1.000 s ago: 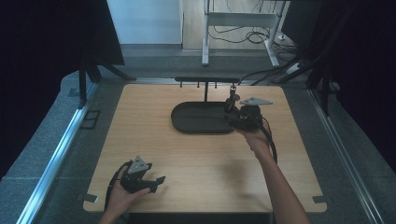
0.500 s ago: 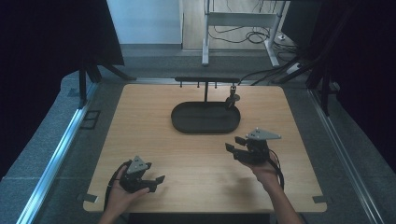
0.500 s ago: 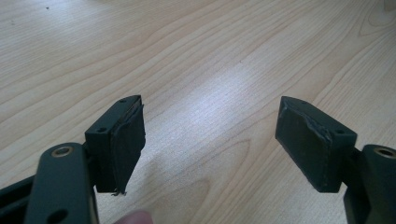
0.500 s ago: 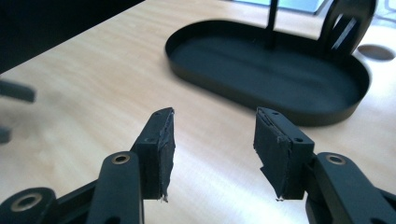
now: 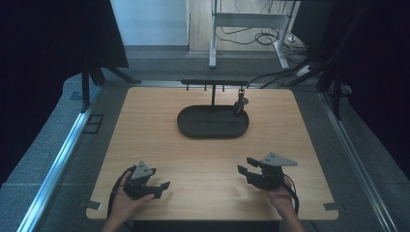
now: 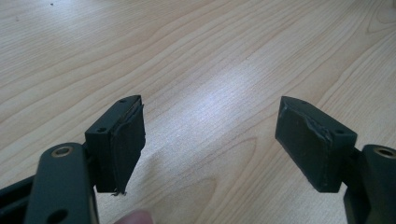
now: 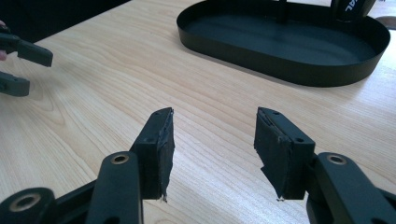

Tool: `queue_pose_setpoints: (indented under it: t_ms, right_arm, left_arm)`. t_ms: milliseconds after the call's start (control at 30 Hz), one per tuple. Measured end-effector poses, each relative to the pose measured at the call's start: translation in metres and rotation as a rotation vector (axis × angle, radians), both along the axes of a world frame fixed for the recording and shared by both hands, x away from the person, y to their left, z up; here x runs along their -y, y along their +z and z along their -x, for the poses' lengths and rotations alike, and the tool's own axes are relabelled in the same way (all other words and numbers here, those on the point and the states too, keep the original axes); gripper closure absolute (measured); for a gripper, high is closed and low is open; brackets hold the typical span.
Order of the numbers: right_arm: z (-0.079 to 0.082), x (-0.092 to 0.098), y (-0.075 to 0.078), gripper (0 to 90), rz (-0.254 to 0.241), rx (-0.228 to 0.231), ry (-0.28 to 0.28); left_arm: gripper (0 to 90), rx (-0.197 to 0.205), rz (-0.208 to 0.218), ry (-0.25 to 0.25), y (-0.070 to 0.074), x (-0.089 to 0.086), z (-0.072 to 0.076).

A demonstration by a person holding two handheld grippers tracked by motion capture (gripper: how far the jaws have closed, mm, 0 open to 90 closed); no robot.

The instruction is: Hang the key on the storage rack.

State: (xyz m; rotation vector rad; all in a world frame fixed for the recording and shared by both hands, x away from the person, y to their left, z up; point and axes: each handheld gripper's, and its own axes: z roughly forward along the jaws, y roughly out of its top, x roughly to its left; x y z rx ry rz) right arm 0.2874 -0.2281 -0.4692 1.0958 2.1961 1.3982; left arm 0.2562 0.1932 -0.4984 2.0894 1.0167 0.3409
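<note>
Spanning most of the high view is the wooden table (image 5: 159, 145), pale grain, sitting on a grey floor surround (image 5: 43, 154) with dark curtains at both sides.

Next down in size: black oval tray (image 5: 212, 129), set at the far centre of the table. Thin post rises from it to a horizontal hanger bar (image 5: 215, 82) with small hooks underneath. One small dark object (image 5: 239, 104) hangs from the bar's right end, dangling over the tray's right edge; too small to identify. In the right gripper view the tray (image 7: 289, 70) sits well ahead of the jaws, inside bare, and the bottom of the hanging object (image 7: 350, 7) is just cut off at the top edge.

Right gripper (image 5: 243, 171): near edge of the table, right side, held in the person's right hand (image 5: 280, 195), jaws pointing left toward table centre. Well apart from the tray. Jaws parted to a moderate gap, bare wood between the pads (image 7: 161, 140), nothing gripped.

Left gripper (image 5: 162, 187): near edge, left side, in the left hand (image 5: 123, 203), jaws pointing right. Jaws wider apart than the right one's, pads (image 6: 130, 135) worn at the edges, only tabletop between them. Holding nothing. Its jaw tips also show at far left of the right gripper view (image 7: 18, 65).
</note>
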Motion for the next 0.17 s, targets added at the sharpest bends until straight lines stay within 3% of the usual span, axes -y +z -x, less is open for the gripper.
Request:
queue_pose_setpoints:
  t_ms: [133,167]
  right_arm:
    - [0.0016,0.0021,-0.0015,44.5,-0.005,0.013,0.018]
    - [0.0041,0.0054,-0.0028,43.0,-0.025,0.024,0.068]
  left_arm:
    - [24.6,-0.004,-0.003,0.001,-0.0017,0.0001,-0.0008]
    - [24.6,-0.004,-0.006,-0.001,-0.002,0.0,-0.0011]
